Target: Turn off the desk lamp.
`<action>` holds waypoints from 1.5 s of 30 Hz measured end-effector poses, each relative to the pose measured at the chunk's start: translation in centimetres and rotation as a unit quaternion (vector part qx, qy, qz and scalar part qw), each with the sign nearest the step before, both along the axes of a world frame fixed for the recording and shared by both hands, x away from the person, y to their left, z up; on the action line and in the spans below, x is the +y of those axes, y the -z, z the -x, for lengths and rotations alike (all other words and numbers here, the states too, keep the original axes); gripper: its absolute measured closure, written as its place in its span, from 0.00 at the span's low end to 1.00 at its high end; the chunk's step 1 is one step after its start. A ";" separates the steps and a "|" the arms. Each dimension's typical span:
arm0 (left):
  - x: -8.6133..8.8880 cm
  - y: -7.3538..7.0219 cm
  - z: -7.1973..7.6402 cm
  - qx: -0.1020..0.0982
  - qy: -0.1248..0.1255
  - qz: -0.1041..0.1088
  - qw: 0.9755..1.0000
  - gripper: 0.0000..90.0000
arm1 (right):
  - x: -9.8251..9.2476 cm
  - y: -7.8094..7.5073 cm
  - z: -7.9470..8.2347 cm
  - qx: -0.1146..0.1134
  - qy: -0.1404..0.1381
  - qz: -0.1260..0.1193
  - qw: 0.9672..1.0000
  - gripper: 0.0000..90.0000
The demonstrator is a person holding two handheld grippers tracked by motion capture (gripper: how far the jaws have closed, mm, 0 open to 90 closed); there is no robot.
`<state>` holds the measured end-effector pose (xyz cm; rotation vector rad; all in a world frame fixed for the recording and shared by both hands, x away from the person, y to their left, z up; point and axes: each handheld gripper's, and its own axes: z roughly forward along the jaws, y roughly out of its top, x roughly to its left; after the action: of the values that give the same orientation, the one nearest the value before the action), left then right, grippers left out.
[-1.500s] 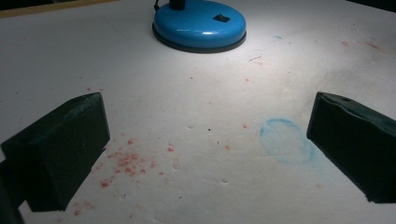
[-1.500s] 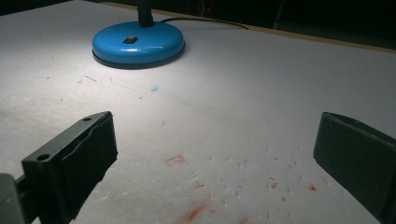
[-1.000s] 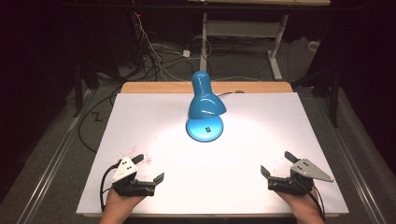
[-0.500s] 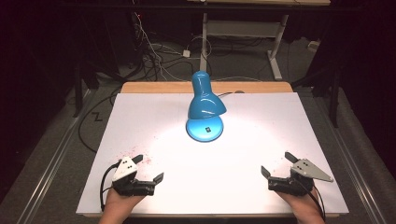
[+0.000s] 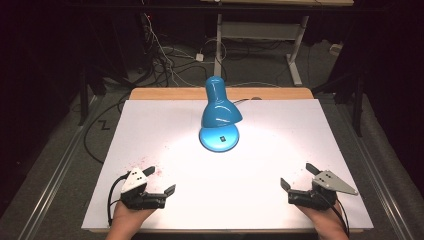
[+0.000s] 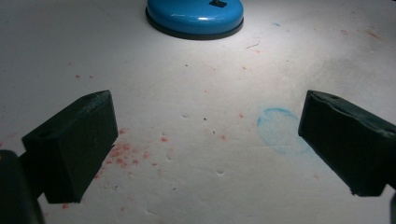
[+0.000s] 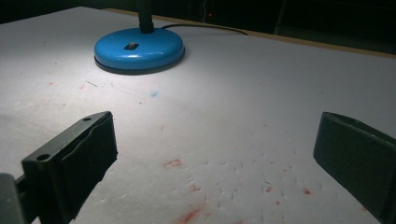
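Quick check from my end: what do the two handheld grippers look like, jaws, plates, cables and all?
The left gripper and the right gripper are black two-jaw units, each topped by a light grey three-cornered plate with small dark dots. The jaws are thick, blocky black pads with matte faces; one right-gripper pad shows small round holes. A black cable trails back from each. No sleeves show on the forearms.

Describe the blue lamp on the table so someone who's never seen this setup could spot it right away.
Start at the white table and look to the middle of its far half. There stands the lamp, its round base flat on the surface and its bell-shaped shade bent down over it, casting a bright pool of light. It is the table's one glossy blue thing, well beyond both grippers.
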<state>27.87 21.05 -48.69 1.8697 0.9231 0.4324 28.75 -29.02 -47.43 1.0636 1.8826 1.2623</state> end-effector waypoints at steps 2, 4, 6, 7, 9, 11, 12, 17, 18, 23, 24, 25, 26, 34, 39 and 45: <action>0.0 0.0 0.0 0.001 0.003 -0.001 1.000 0.06 | 0.0 0.0 0.1 0.003 0.002 -0.004 1.000 0.00; 0.0 0.1 0.0 0.000 0.009 -0.003 1.000 0.11 | 0.0 0.0 0.1 0.003 0.002 -0.004 1.000 0.00; 0.0 0.1 0.0 0.001 0.012 -0.003 1.000 0.15 | -0.1 0.0 0.1 0.001 0.002 -0.003 1.000 0.00; 0.0 0.1 0.0 0.001 0.014 -0.003 1.000 0.15 | -0.1 0.0 0.1 0.001 0.002 -0.003 1.000 0.00; -0.1 0.0 0.0 0.003 0.016 -0.001 1.000 0.16 | -0.1 -0.1 0.1 0.003 0.005 -0.007 1.000 0.00; -0.2 0.0 0.0 0.003 0.018 0.001 1.000 0.17 | -0.1 -0.1 0.1 0.002 0.006 -0.006 1.000 0.00; -0.2 -0.1 0.0 0.003 0.019 0.003 1.000 0.18 | -0.1 -0.1 0.1 0.002 0.006 -0.006 1.000 0.00; -0.3 -0.1 0.0 0.004 0.017 0.001 1.000 0.23 | -0.1 -0.1 0.2 0.003 0.006 -0.006 1.000 0.00; -0.4 -0.1 0.0 0.005 0.014 0.001 1.000 0.26 | -0.1 -0.1 0.2 0.003 0.006 -0.006 1.000 0.00; -0.6 -0.1 -0.2 0.010 0.008 -0.002 1.000 0.36 | -0.1 -0.1 0.1 0.003 0.006 -0.006 1.000 0.00; -0.7 0.0 -0.2 0.012 0.006 -0.001 1.000 0.37 | -0.1 -0.1 0.1 0.003 0.006 -0.006 1.000 0.00; -0.7 0.0 -0.2 0.012 0.006 -0.001 1.000 0.39 | -0.1 0.0 0.1 0.003 0.006 -0.005 1.000 0.00; -0.7 -0.1 -0.2 0.012 0.006 -0.003 1.000 0.39 | -0.1 0.0 0.1 0.003 0.006 -0.005 1.000 0.00; -0.6 0.0 -0.3 0.011 0.011 -0.007 1.000 0.61 | -0.1 0.0 0.1 0.001 0.004 -0.004 1.000 0.00; -0.6 0.0 -0.2 0.014 0.013 -0.004 1.000 0.72 | -0.1 0.0 0.1 0.001 0.003 -0.004 1.000 0.00; -0.5 -0.1 -0.3 0.022 0.015 0.002 1.000 0.84 | 0.0 0.0 0.1 0.002 0.003 -0.007 1.000 0.00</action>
<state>28.21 20.53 -48.63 1.8932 0.9236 0.3725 28.64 -29.07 -47.45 1.0788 1.8743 1.2736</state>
